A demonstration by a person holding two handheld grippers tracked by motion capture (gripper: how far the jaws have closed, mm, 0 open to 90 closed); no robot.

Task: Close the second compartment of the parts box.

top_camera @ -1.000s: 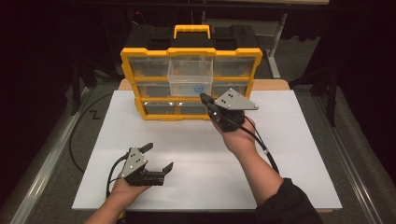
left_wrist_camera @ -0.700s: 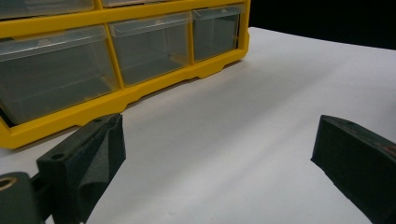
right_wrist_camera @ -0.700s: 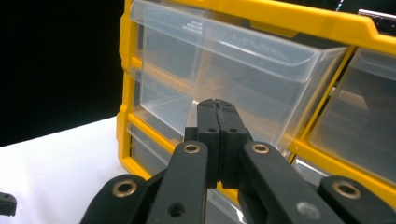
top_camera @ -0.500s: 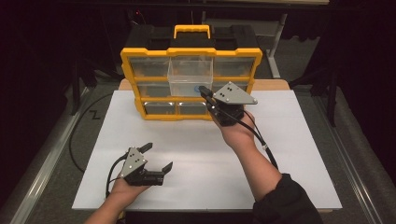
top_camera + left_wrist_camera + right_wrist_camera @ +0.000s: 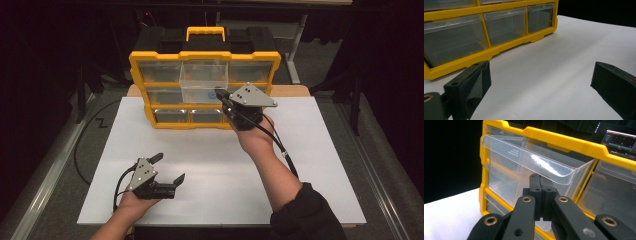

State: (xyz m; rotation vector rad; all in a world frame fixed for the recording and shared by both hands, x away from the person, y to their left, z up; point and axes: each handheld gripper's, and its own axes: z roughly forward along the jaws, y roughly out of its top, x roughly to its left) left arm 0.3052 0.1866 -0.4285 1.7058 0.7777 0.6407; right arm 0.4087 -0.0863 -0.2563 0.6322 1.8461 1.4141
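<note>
A yellow organizer (image 5: 150, 62) with clear drawers stands upright at the back of the white table (image 5: 310, 150). Its top middle drawer (image 5: 202, 80) is pulled out toward me. My right gripper (image 5: 220, 94) is shut, with its tips against the front of that drawer. In the right gripper view the shut jaws (image 5: 540, 178) sit just under the drawer's clear handle lip (image 5: 524, 157). My left gripper (image 5: 169, 166) rests low near the table's front left, open and holding nothing. In the left gripper view its jaws (image 5: 539, 80) stand wide apart, facing the organizer's bottom drawers (image 5: 506, 27).
A yellow carry handle (image 5: 205, 34) tops the organizer. The right gripper's cable (image 5: 282, 150) trails along the forearm. Bare white table lies between the two grippers. Beyond the table's edges are dark floor and a metal rail (image 5: 45, 175) at left.
My right gripper has crept slightly up and left toward the pulled-out drawer. The left gripper has stayed in place, open.
</note>
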